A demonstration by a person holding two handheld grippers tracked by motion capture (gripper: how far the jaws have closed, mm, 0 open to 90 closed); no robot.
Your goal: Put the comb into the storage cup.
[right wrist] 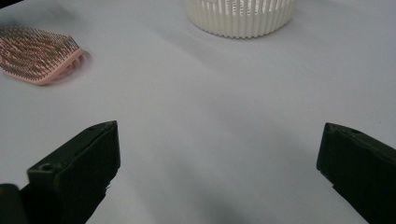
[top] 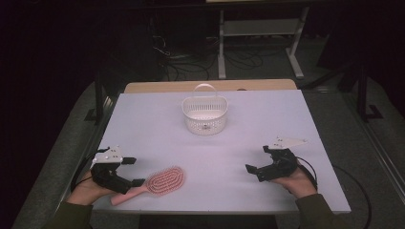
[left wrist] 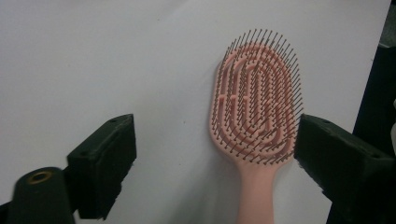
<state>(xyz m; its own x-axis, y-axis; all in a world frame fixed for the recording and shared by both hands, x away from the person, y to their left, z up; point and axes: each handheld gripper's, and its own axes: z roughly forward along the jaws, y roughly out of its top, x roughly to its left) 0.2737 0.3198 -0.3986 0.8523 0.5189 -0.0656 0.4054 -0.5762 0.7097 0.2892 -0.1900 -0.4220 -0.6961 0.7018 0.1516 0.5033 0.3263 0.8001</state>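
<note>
A pink hairbrush lies bristles up near the table's front left, its handle pointing toward my left hand. My left gripper stands open around the handle end. In the left gripper view the brush lies between the jaws, close against the right-hand one, and the pads do not press on it. My right gripper rests open at the front right with nothing between its jaws. The brush head shows at that view's upper left.
A white slotted basket with a hoop handle stands at the back middle of the white table, and its base shows in the right gripper view. Beyond the table are a dark floor, cables and a stand's legs.
</note>
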